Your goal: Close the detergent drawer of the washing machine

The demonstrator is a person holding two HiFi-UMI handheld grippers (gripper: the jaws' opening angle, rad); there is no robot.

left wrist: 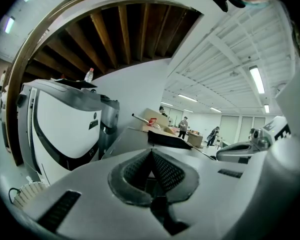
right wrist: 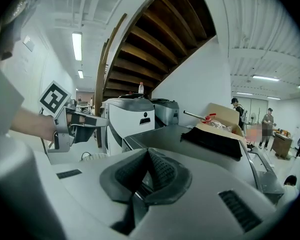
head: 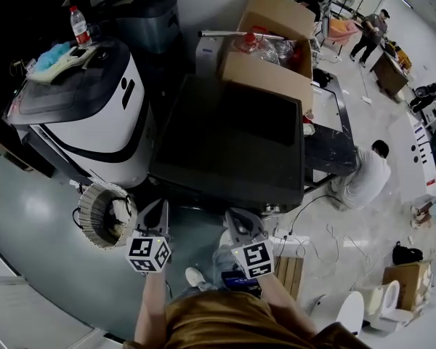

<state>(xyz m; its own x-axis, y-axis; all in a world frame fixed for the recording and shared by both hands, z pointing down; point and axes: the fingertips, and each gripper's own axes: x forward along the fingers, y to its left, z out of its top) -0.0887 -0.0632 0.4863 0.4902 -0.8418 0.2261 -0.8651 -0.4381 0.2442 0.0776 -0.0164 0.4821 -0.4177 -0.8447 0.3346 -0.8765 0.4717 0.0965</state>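
The dark, flat-topped washing machine stands just ahead of me; it also shows in the left gripper view and the right gripper view. Its front face is hidden under its top edge, so I see no detergent drawer. My left gripper is held near the machine's front left corner, with its jaws closed together and empty. My right gripper hangs before the front edge, jaws likewise closed with nothing between them. Neither touches the machine.
A white and black appliance with a water bottle on it stands to the left. A woven basket sits by the left gripper. Cardboard box behind the machine. Cables and a power strip lie right; a person crouches beyond.
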